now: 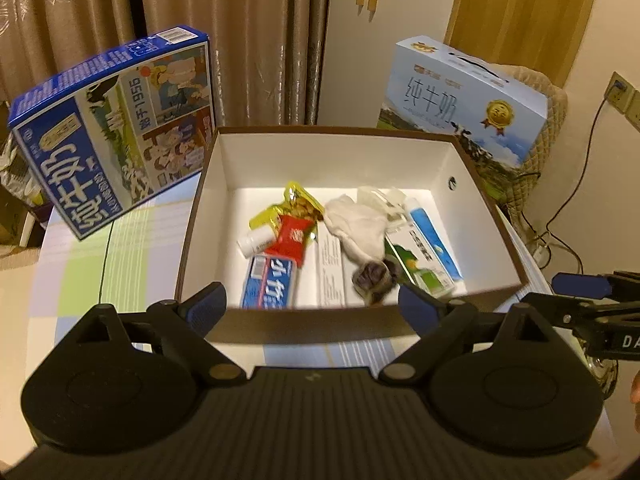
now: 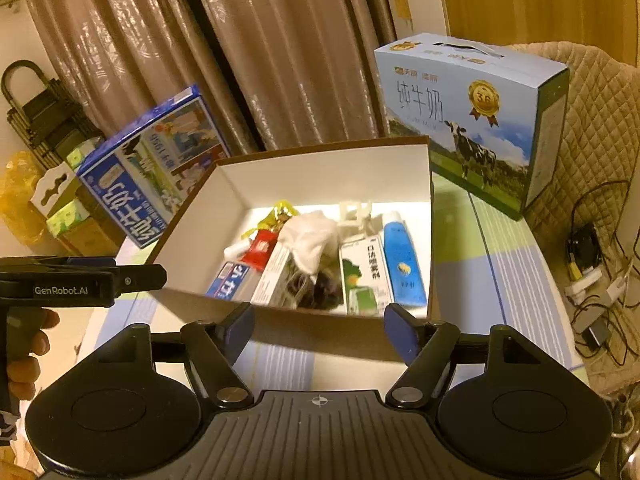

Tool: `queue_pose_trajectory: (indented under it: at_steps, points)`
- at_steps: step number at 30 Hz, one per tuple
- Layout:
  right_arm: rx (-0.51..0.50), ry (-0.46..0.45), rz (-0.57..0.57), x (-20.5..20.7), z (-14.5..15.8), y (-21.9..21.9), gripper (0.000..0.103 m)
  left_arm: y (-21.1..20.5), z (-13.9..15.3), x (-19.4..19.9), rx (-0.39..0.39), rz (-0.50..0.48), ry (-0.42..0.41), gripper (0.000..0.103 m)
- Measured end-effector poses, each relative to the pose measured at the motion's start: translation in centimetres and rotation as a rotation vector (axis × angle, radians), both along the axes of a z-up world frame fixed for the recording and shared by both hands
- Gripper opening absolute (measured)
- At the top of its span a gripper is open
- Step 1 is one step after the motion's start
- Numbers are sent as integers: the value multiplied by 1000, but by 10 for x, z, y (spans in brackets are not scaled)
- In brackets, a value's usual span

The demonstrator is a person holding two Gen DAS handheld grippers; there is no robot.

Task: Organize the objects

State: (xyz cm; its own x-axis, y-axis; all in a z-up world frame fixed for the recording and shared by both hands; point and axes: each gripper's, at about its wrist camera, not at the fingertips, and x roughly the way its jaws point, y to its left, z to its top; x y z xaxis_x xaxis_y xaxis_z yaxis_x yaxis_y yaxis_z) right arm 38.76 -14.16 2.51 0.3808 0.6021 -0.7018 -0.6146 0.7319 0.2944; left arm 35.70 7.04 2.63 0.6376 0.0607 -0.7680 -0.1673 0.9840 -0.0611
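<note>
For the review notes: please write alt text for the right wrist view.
The open right gripper, holding nothing, faces an open box filled with toothpaste tubes, small cartons and a white cloth. Two milk cartons stand behind the box, and the left gripper shows at the left edge.

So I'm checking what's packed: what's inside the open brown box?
In the brown box: blue toothpaste box, red packet, yellow wrapper, small white bottle, white cloth, blue tube, green-white box. The cloth hides what lies beneath.
</note>
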Motion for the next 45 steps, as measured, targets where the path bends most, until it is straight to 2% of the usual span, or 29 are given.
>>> queue_pose_trajectory:
  at_steps: [11,24,29,35,45]
  points:
    - [25,-10,29,-44,14,-30,70,-29,18,-60,-17,48,-16,91]
    - [12,-28,86,-91,23,-57,70,-60,16,-129,-15,116,-5,91]
    - [-5,-33,103,-101,24,-69,70,-72,18,-152,10,139,-16,91]
    - [-11,-38,122,-109,26,-85,70,-90,20,-175,18,167,-31,99]
    - [-24,-50,176,-121,23,-104,70,-116,26,-208,24,233,-61,99]
